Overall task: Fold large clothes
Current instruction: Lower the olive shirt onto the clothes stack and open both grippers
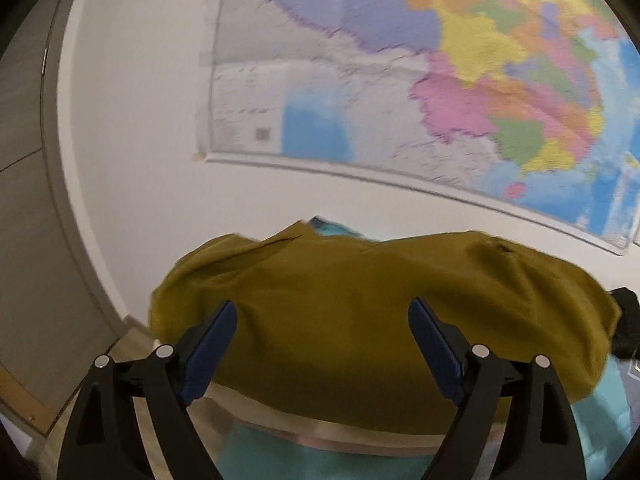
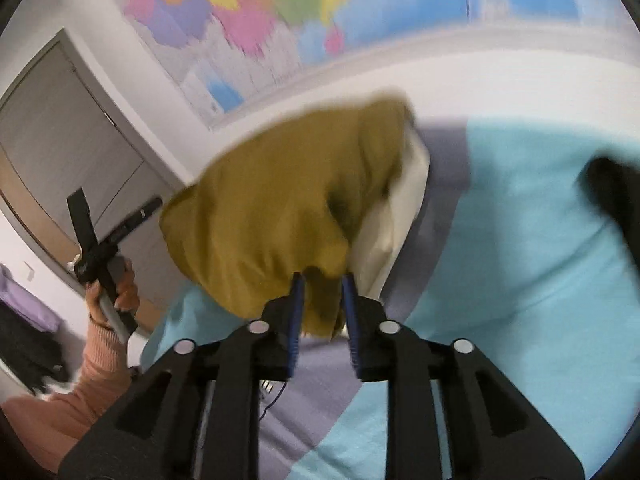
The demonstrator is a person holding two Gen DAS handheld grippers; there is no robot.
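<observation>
Map wall [image 1: 132,80], left gripper [image 1: 322,312] spread over mustard garment [image 1: 360,300]

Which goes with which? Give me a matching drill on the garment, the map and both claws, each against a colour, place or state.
Things:
1. garment
2. map
3. left claw
4. right claw

Matches:
A. on the wall
B. wide open, nothing between its pads
C. mustard yellow
D. narrow, cloth between its pads

Pairs: 1-C, 2-A, 3-B, 4-D
</observation>
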